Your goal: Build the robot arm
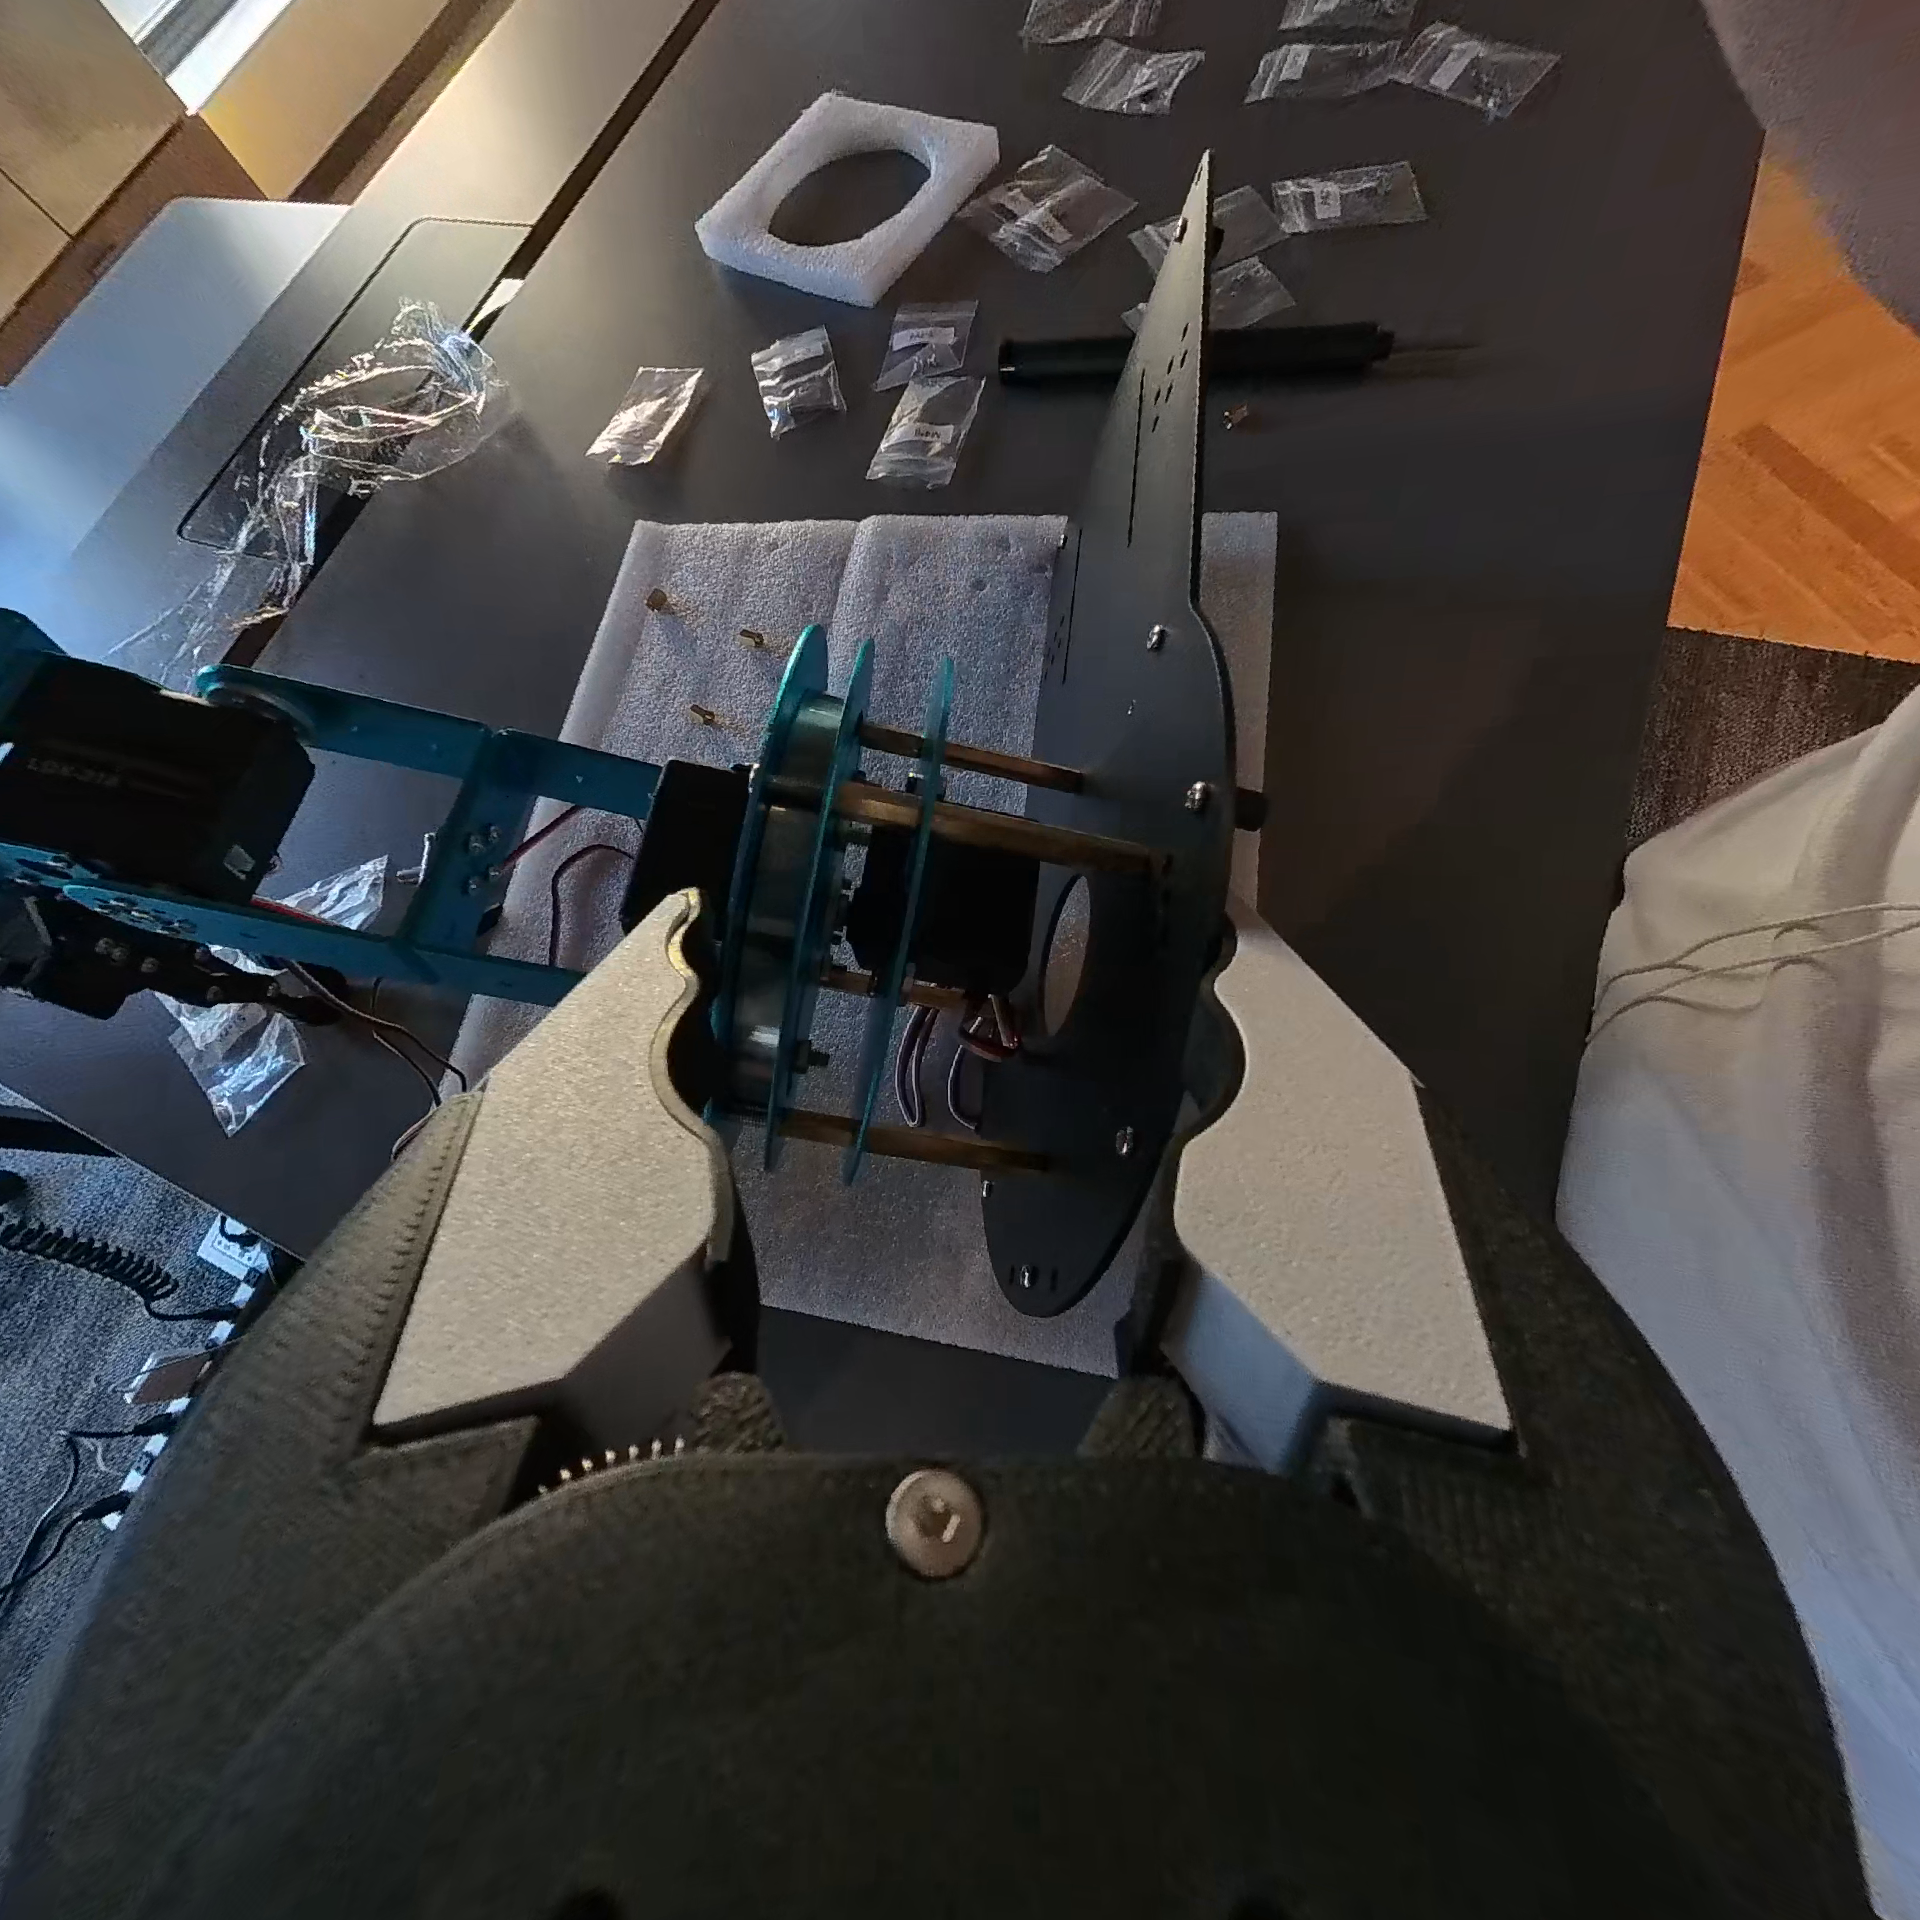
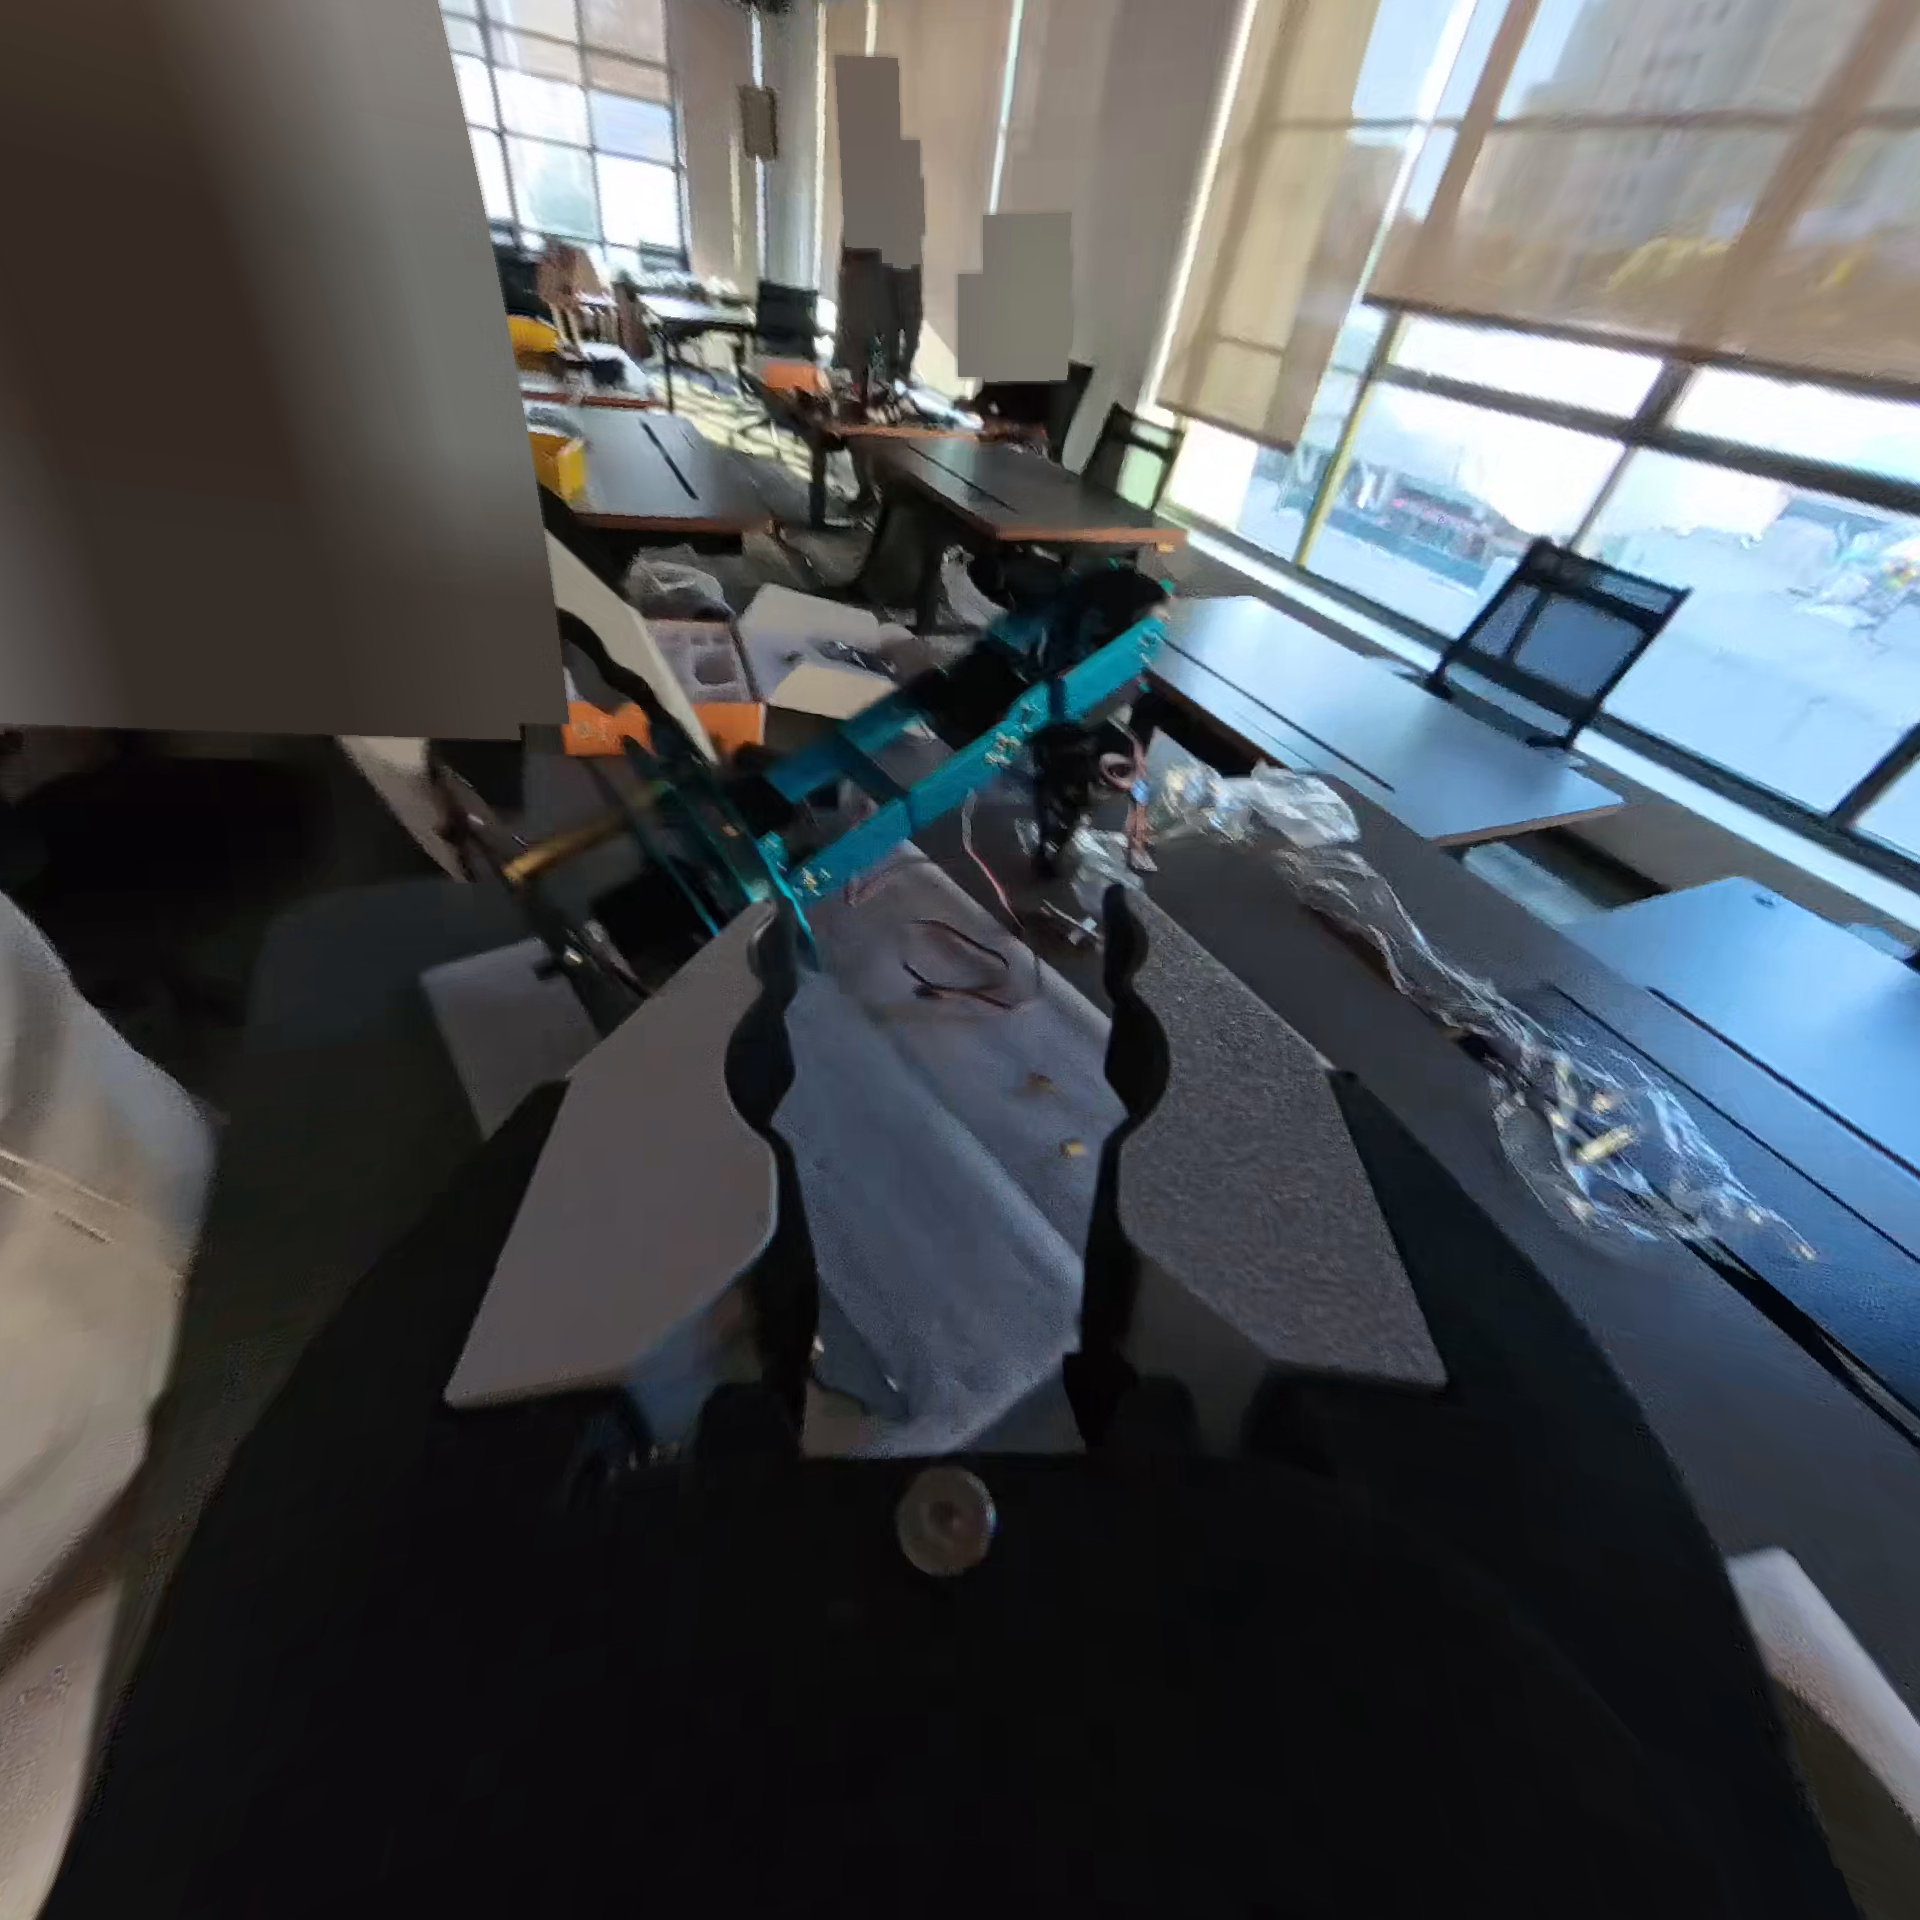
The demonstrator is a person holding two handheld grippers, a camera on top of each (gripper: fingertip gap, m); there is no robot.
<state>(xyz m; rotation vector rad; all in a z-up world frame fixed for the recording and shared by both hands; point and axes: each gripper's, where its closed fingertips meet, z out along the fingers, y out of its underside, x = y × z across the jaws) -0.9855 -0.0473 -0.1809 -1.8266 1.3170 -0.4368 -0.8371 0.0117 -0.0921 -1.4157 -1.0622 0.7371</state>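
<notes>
My left gripper (image 1: 956, 935) is shut on a small robot arm's base. Its left finger presses the teal discs (image 1: 800, 831) and its right finger presses the long black base plate (image 1: 1164, 727). Brass standoffs (image 1: 997, 821) join the discs to the plate. The teal arm (image 1: 561, 769) with its black servo (image 1: 135, 769) sticks out to the left. The base hangs over a white foam sheet (image 1: 935, 623). My right gripper (image 2: 945, 925) is open and empty above the same foam sheet (image 2: 935, 1143). The teal arm (image 2: 935, 748) lies just beyond its left fingertip.
Loose brass standoffs (image 1: 659, 600) lie on the foam. Several small plastic bags (image 1: 925, 416), a white foam frame (image 1: 847, 197), a black screwdriver (image 1: 1060, 348) and crumpled plastic (image 1: 384, 395) lie on the dark table (image 1: 1403, 727). A person's white sleeve (image 1: 1766, 1039) is at the right. The gap from one gripper's tips to the other's is roughly 20 centimetres.
</notes>
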